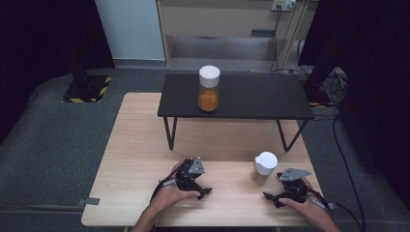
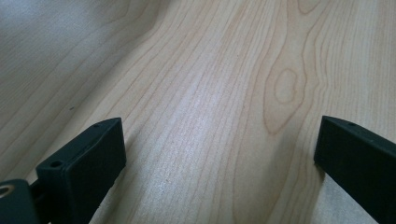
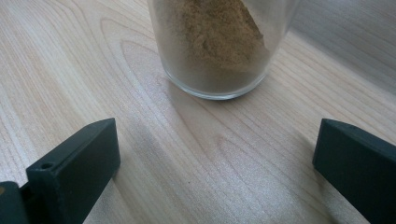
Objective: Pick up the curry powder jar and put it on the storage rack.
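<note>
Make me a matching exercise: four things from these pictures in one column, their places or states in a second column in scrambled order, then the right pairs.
Things:
1. orange-filled jar
2. brown-powder jar
3. left claw
4. black shelf

Places or states:
A. open over bare wood
B. stands on the wooden table, legs down
C. on the raised dark surface
D. on the table just ahead of the right claw

Pairs: 1-C, 2-D, 3-A, 4-B
</note>
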### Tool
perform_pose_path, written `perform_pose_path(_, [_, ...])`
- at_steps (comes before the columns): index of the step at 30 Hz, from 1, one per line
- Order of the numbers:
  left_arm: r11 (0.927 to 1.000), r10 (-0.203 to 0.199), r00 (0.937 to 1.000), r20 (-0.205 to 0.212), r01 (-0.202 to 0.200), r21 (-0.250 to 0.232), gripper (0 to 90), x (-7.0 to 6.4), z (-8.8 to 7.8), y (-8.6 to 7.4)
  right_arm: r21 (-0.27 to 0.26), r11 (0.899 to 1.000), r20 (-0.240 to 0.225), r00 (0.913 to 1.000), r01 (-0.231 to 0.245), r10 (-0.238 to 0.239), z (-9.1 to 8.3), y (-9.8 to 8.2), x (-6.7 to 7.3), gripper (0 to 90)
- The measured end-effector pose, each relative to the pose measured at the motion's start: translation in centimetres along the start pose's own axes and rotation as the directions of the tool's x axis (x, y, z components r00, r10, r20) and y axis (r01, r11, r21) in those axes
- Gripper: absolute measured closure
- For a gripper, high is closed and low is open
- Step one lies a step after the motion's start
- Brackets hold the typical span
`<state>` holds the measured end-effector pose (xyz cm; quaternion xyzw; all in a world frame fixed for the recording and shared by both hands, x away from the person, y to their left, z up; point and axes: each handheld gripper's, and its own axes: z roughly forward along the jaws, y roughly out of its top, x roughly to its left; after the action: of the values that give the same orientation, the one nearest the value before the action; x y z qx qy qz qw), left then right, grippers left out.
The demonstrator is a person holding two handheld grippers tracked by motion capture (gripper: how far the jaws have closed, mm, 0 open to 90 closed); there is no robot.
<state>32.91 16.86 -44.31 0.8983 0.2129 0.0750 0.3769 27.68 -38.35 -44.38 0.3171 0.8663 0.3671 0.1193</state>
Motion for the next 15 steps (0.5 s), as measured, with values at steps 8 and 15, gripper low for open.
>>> perform_pose_path(8, [1.0, -0.002, 1.0, -0.001, 0.002, 0.007, 0.0, 0.03, 0.04, 0.12, 0.0, 1.0, 0.0, 1.0, 0.0, 0.0, 0.0, 0.0, 0.0, 1.4])
perform_pose_path(15, [1.0, 0.003, 1.0, 0.003, -0.003, 0.006, 0.0, 0.17, 0.11, 0.18, 0.001, 1.0, 0.001, 1.0, -0.002, 0.002, 0.01, 0.01, 0.05, 1.3])
